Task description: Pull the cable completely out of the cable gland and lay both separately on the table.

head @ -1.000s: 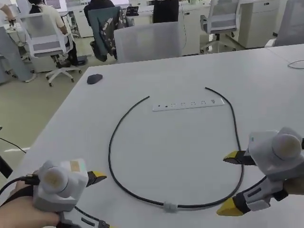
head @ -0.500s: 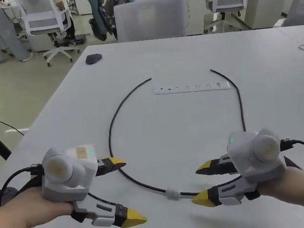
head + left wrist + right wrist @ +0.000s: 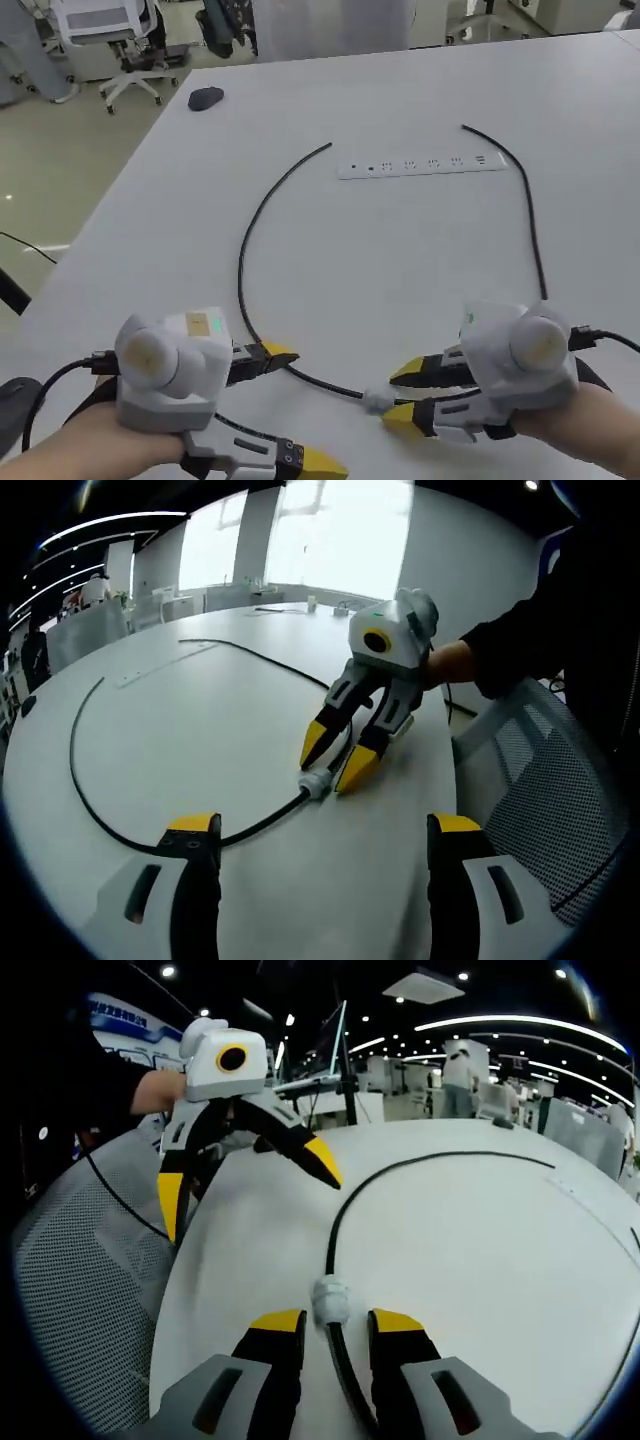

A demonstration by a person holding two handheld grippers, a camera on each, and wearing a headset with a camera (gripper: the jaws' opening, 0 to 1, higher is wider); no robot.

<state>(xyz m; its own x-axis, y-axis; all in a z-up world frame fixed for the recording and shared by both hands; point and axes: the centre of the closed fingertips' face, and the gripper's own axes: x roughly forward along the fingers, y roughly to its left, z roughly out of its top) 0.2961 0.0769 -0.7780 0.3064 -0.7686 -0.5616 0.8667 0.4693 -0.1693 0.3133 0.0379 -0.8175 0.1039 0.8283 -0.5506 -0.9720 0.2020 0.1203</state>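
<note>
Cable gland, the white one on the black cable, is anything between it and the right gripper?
Nothing visible: the open right gripper straddles the black cable just behind the small white plastic cable gland.

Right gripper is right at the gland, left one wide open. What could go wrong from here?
The right gripper straddles the cable just behind the cable gland, jaws open; closing there may pinch the cable, not the gland. The left gripper is open and apart from both, so a one-sided pull would likely drag gland and cable together. The long loop runs close by the power strip and might nudge it.
</note>
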